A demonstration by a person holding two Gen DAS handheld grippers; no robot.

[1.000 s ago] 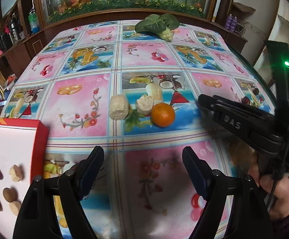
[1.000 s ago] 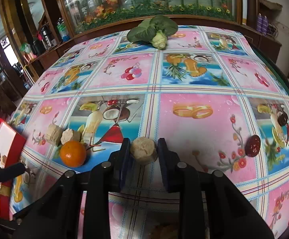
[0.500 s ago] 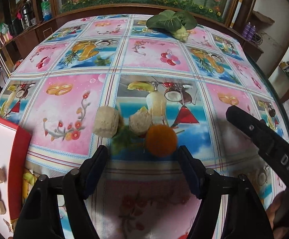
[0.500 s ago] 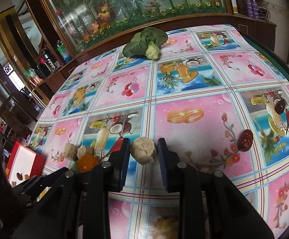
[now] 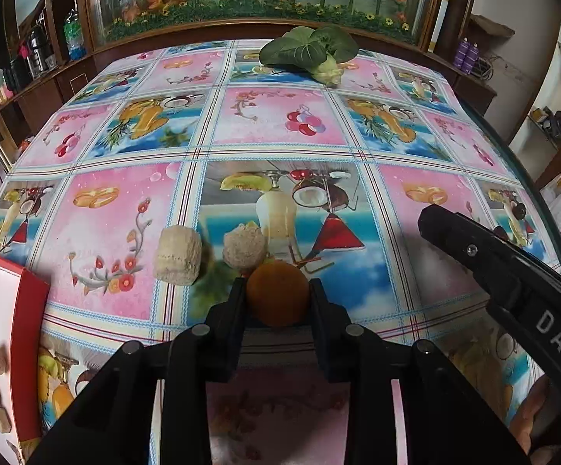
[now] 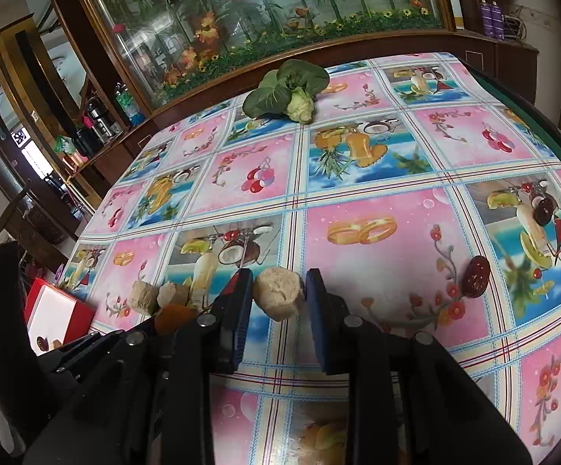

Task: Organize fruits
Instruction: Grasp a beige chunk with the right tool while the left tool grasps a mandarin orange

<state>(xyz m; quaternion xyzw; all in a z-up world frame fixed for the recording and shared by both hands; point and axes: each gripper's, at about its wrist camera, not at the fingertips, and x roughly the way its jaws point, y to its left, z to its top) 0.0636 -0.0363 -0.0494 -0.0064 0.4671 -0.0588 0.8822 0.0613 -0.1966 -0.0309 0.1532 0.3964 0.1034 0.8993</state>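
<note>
**Two grippers, each holding a piece of fruit over a patterned table**

A wood-panelled room with a long planted glass case behind holds a table [image 5: 265, 135] under a pink and blue fruit-print cloth. At its far edge lies a leafy green vegetable [image 5: 311, 56], well apart from the work. A red-edged box [image 5: 28, 348] at the near left holds small dried pieces, likely the sorting place. The left gripper [image 5: 277, 302] has its jaws closed on an orange [image 5: 277, 298], seemingly to carry it. Two pale chunks [image 5: 177, 255] sit just beyond. The right gripper [image 6: 278, 294] has its jaws pressed on another pale chunk [image 6: 278, 296]. A dark red date [image 6: 476, 276] lies alone further right.
</note>
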